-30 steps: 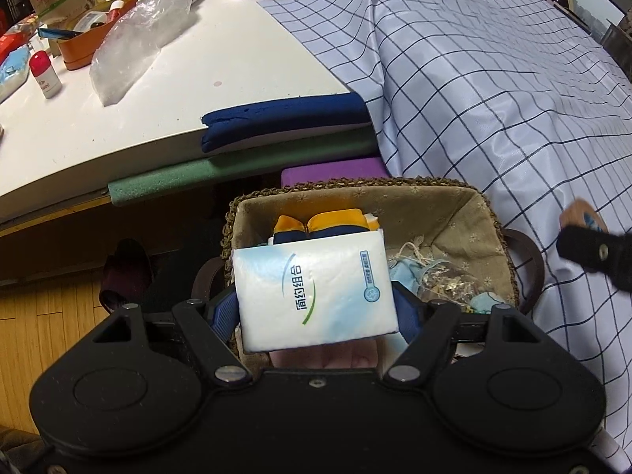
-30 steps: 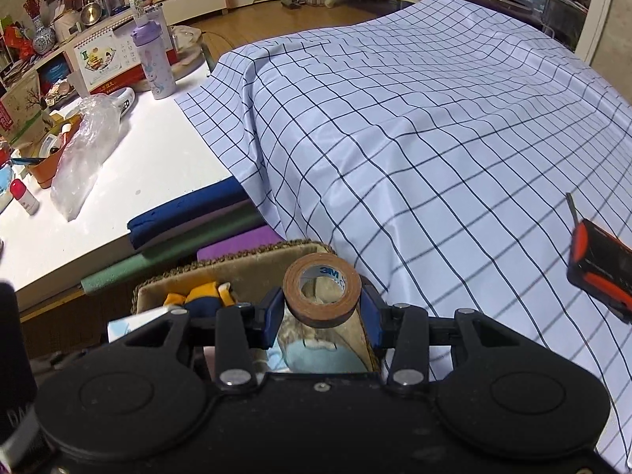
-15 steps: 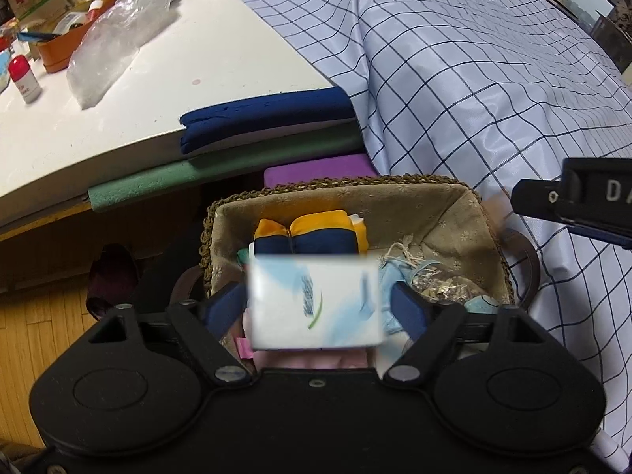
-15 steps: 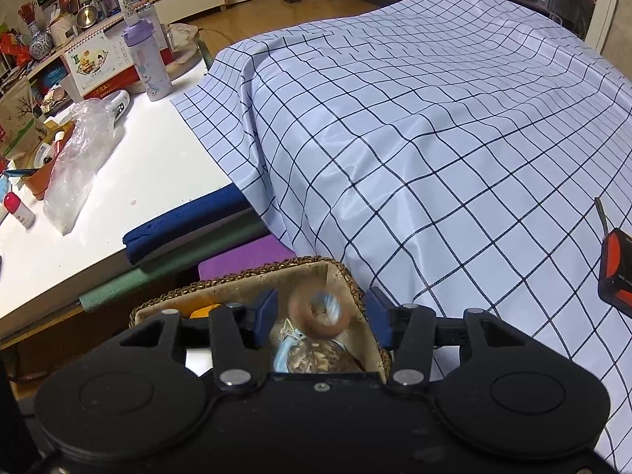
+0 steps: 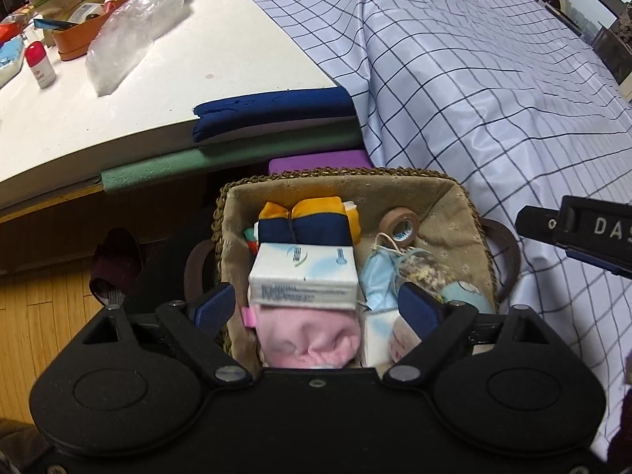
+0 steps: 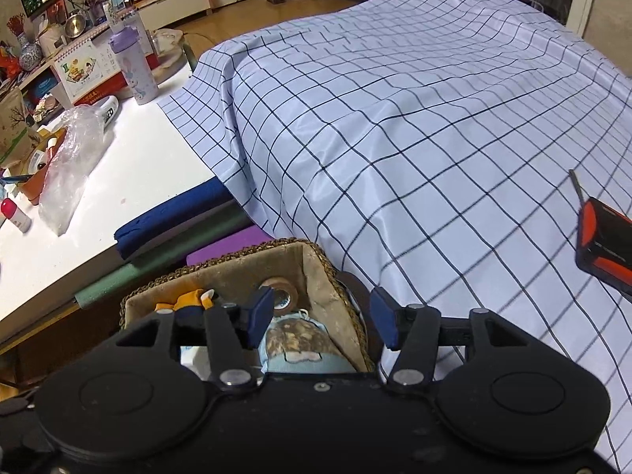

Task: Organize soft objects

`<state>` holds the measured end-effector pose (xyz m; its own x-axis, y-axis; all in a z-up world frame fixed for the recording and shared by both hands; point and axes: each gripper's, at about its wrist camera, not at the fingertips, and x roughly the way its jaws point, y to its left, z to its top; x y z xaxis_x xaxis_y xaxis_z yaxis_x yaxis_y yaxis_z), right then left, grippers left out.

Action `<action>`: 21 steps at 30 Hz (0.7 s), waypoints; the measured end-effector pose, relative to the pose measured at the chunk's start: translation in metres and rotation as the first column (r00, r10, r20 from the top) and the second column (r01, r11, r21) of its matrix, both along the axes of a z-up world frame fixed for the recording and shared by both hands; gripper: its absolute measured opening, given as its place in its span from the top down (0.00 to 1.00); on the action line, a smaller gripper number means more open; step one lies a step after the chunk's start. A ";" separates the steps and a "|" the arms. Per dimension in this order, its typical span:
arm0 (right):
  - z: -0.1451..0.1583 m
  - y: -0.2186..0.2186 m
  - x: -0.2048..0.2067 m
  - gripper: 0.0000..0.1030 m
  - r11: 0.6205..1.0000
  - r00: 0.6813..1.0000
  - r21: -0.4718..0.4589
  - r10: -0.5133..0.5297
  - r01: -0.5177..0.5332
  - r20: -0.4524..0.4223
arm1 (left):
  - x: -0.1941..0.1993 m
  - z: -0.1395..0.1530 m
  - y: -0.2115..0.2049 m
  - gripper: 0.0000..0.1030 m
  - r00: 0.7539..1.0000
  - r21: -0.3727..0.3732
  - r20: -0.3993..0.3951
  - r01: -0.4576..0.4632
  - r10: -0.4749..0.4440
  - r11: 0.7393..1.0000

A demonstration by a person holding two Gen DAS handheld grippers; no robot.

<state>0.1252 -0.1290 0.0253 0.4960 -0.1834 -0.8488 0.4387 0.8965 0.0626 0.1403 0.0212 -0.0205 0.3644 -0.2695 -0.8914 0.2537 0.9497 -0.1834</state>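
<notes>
A woven basket [image 5: 458, 197] [image 6: 316, 272] with a beige lining holds several soft things. A white tissue pack [image 5: 304, 272] lies in it on a pink cloth [image 5: 308, 339], below a navy-and-orange pouch [image 5: 304, 221]. A brown tape roll [image 5: 399, 225] [image 6: 282, 294] rests at the basket's far right, beside a blue face mask [image 5: 375, 280]. My left gripper [image 5: 316, 306] hangs above the basket, jaws opening, its pads clear of the pack. My right gripper [image 6: 322, 318] hovers over the basket's right wall, jaws opening, nothing between them.
A white table [image 5: 118, 91] at the left carries a plastic bag [image 5: 126, 35], an orange tray and a small bottle. Blue, green and purple foam pads [image 5: 272, 114] pad its edge. A checked cloth [image 6: 395, 118] covers the right side. A black-and-orange device [image 6: 604, 245] lies on it.
Both grippers opened. The tissue pack dropped from the left gripper into the basket. The tape roll fell from the right gripper into the basket's far right corner.
</notes>
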 end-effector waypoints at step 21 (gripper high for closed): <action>0.010 0.022 -0.090 0.38 0.998 0.998 0.017 -0.054 0.053 0.016 | -0.066 0.050 0.025 0.13 0.995 0.027 0.097 0.021 -0.024 0.999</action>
